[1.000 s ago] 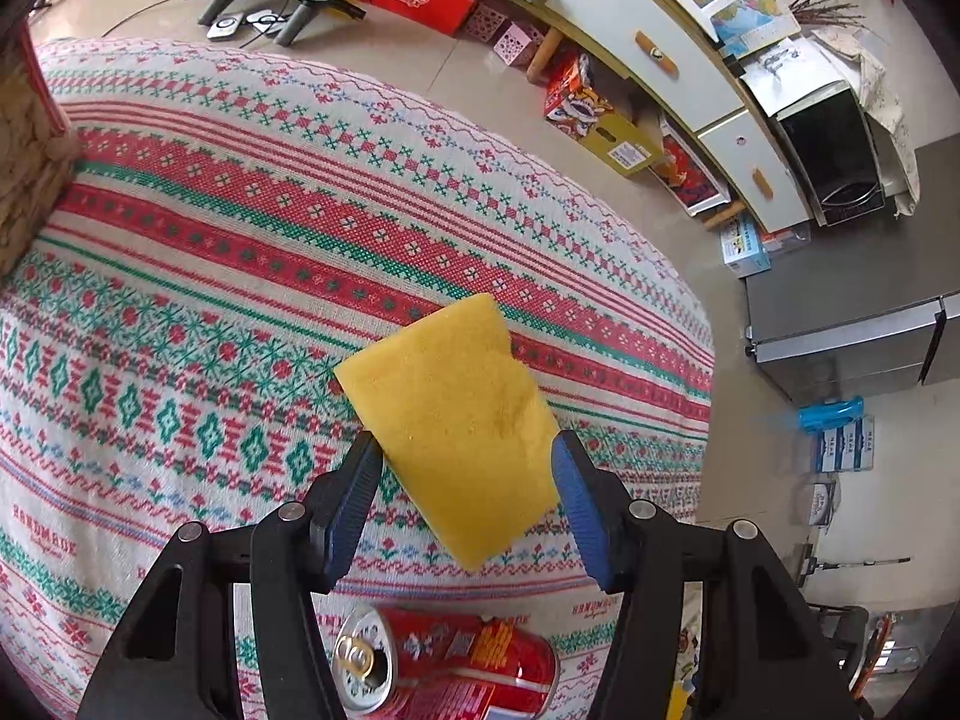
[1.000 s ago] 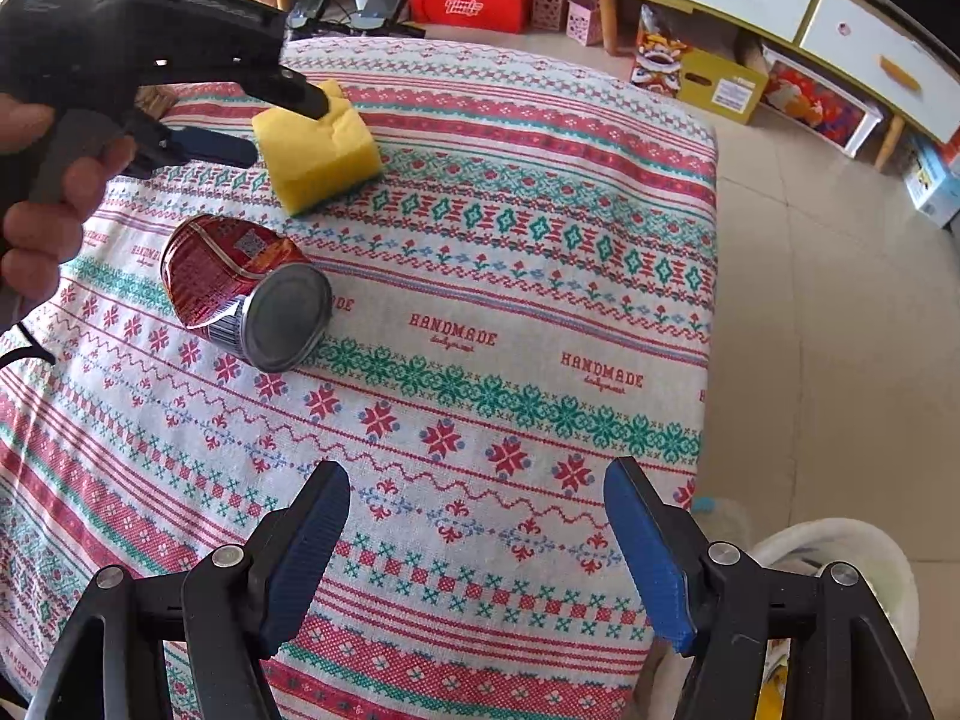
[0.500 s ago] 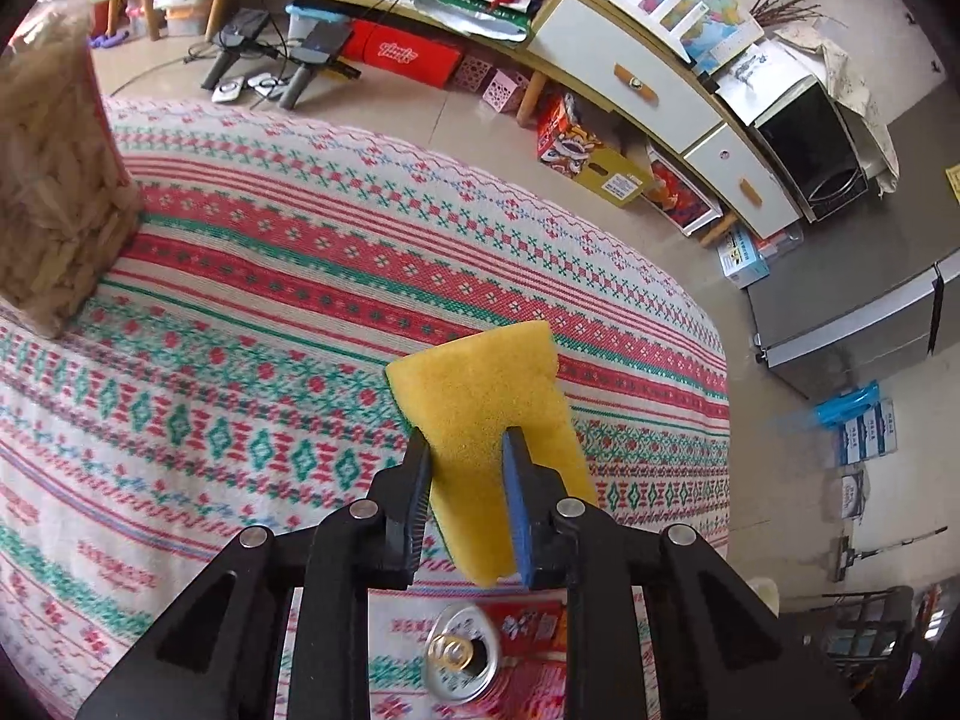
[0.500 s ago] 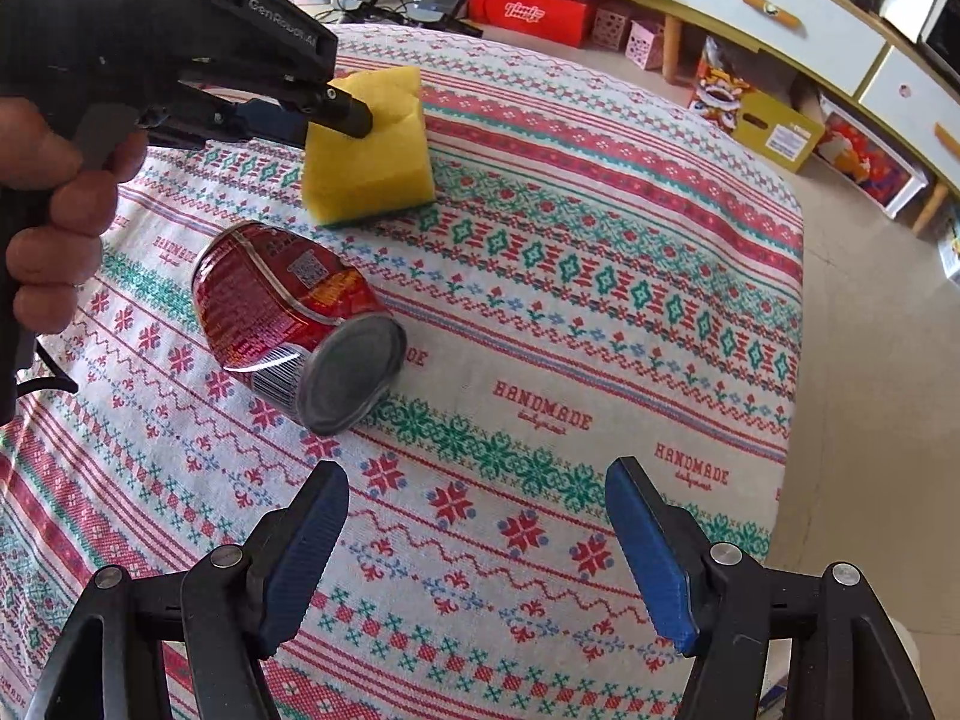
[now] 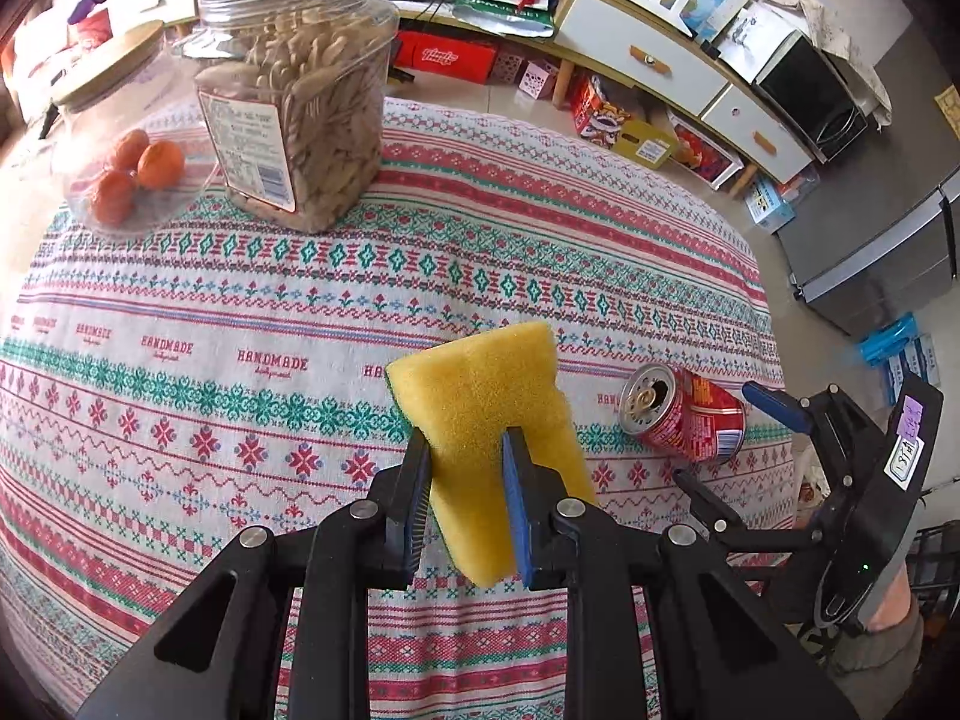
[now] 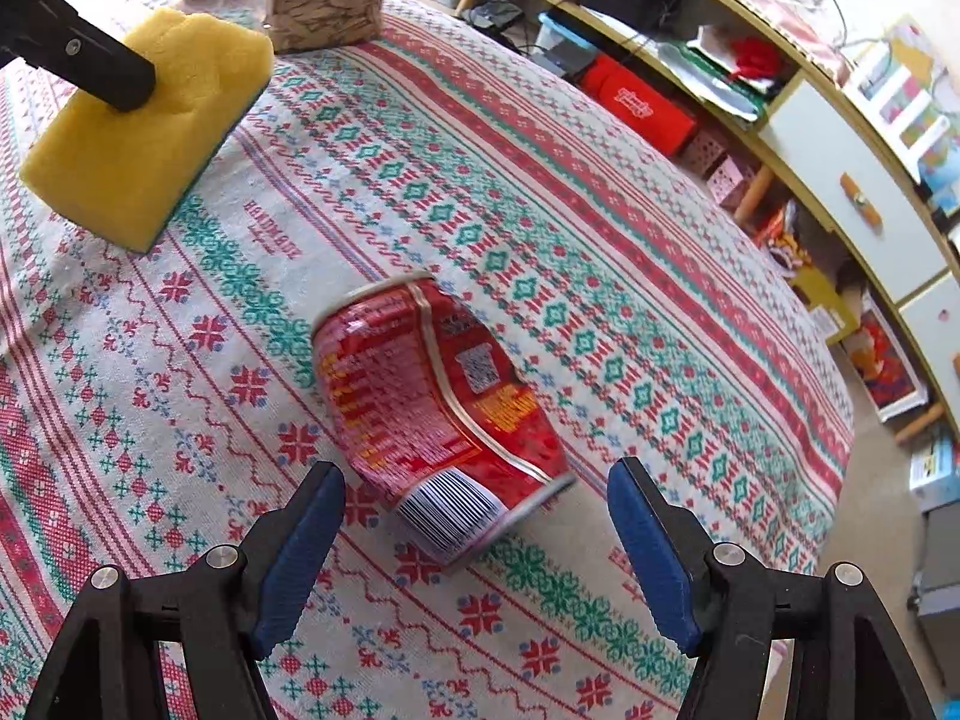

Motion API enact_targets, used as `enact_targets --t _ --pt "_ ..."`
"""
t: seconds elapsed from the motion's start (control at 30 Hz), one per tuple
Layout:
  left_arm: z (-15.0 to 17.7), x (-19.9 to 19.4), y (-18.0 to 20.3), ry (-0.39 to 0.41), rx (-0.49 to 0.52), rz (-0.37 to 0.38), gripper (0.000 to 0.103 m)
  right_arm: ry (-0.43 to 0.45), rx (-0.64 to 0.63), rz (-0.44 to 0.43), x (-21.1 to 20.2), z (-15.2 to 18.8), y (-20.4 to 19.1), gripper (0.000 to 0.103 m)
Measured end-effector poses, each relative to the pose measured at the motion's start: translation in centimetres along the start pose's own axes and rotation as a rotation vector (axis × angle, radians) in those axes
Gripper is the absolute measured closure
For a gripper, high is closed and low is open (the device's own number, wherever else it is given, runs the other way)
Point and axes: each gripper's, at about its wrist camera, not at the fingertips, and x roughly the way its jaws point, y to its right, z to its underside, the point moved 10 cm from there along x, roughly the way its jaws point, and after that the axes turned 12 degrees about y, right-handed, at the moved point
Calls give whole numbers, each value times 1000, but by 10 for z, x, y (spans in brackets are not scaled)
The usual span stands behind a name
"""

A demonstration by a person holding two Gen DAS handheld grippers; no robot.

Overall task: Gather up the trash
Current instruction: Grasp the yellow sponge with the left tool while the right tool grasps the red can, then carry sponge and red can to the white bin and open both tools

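My left gripper [image 5: 465,468] is clenched on the soft yellow foam sponge with a green scouring face [image 5: 486,420], held clear above the patterned tablecloth [image 5: 252,276]; it squashes at the pads and looks light, so a mid-body pinch suits it. My right gripper [image 6: 474,546] stands released, astride the dented red aluminium drink can [image 6: 438,402] lying on its side on the cloth. I judge it light, thin and slippery; I would take it across the barrel. I count 1 sponge, 1 can, 2 clear jars.

Bright, even daylight; soft shadows – fisheye bending and dark corners at the edges; slight motion blur.
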Motion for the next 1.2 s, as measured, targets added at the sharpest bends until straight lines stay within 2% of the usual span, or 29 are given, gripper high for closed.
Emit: enact_targets --t 0.17,0.23,0.27,0.3,0.43,0.67,0.8,0.97,1.2 --pt "7 6 5 -10 -12 27 79 -20 -143 64 18 -10 -15 28" --pt "7 5 10 -8 -11 48 79 -61 -154 48 28 -5 -17 43" --pt "6 4 12 -2 -6 50 79 -68 -155 61 31 -4 -14 59" --pt "5 4 12 3 -2 50 79 -80 -136 69 32 -3 -10 61" --pt "8 2 14 -2 -1 64 79 -91 74 -18 19 -5 10 66" --pt "22 2 43 -6 74 85 79 -146 334 -40 -7 16 36 68" --pt "41 8 69 -36 148 102 79 -165 436 -31 -27 32 42 69" --pt "54 7 95 -33 218 125 79 -162 513 -25 -52 52 43 69" --pt "59 -2 114 -5 264 146 79 -74 650 -34 -93 63 65 70"
